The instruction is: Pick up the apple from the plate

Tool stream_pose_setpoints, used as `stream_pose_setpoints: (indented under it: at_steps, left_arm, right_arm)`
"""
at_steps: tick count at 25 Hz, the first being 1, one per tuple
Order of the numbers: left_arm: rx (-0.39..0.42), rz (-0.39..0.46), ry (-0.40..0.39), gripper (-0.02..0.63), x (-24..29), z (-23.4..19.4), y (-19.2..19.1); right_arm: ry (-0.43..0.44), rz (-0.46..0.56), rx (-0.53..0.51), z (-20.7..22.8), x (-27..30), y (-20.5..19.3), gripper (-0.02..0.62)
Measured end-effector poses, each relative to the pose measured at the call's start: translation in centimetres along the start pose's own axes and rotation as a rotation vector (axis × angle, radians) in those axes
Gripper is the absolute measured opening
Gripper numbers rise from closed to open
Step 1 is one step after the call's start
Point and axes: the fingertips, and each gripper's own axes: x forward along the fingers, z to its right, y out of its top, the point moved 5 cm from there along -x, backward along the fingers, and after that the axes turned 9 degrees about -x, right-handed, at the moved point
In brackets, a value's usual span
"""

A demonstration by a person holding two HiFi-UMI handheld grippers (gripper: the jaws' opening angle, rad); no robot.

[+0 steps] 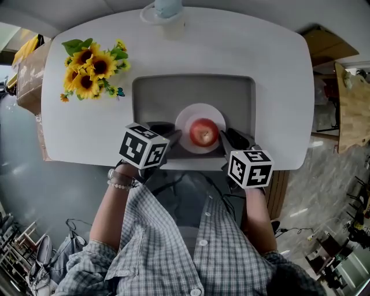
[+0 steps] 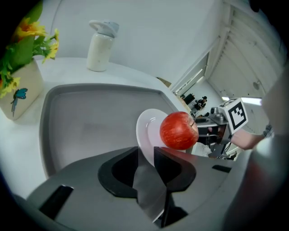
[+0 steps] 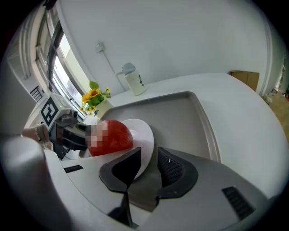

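A red apple [image 1: 203, 132] [image 2: 178, 131] [image 3: 115, 137] sits on a small white plate [image 1: 186, 117] [image 2: 146, 128] [image 3: 143, 135] at the near side of a grey tray [image 1: 156, 95]. My left gripper [image 1: 173, 136] [image 2: 146, 155] is at the plate's left rim, and the rim runs between its narrow-set jaws. At the opposite rim my right gripper [image 1: 230, 137] [image 3: 149, 158] holds the plate's edge in the same way. The apple touches neither gripper.
A pot of sunflowers [image 1: 92, 66] stands on the white table [image 1: 277, 87] left of the tray. A white bottle [image 1: 167, 11] [image 2: 101, 45] [image 3: 133, 81] stands at the far edge. The table's near edge lies just behind both grippers.
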Motion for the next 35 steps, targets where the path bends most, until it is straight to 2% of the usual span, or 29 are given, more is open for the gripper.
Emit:
stream_pose_setpoints:
  at_steps: [5,7,13,17,22,29,35]
  left_arm:
    - [-0.068,0.018,0.000,0.093,0.1,-0.3,0.1]
    - [-0.086,0.022,0.010,0.092,0.1,-0.4,0.1]
    - [-0.173,0.041,0.028,0.071,0.1,-0.6,0.2]
    - [-0.268,0.055,0.022,0.061,0.2,-0.8,0.0]
    - [-0.359,0.075,-0.042,0.044,-0.3,-0.6,0.6]
    - [-0.361,0.054,-0.056,0.040,-0.5,-1.0,1.1]
    - [-0.387,0.073,-0.072,0.040,-1.7,-1.9,1.1]
  right_arm:
    - [0.038,-0.073,-0.111,-0.9,0.9,-0.2,0.089]
    - [0.054,-0.081,-0.121,-1.0,1.0,-0.1,0.089]
    - [0.056,-0.093,-0.047,-0.6,1.1,0.1,0.089]
    - [0.047,-0.106,-0.006,-0.6,1.2,0.1,0.089]
    - [0.034,-0.128,0.038,-0.4,1.3,0.2,0.087]
    - [-0.002,-0.120,0.098,-0.7,1.2,0.9,0.081]
    - [-0.003,-0.114,0.108,-1.8,1.5,1.9,0.081]
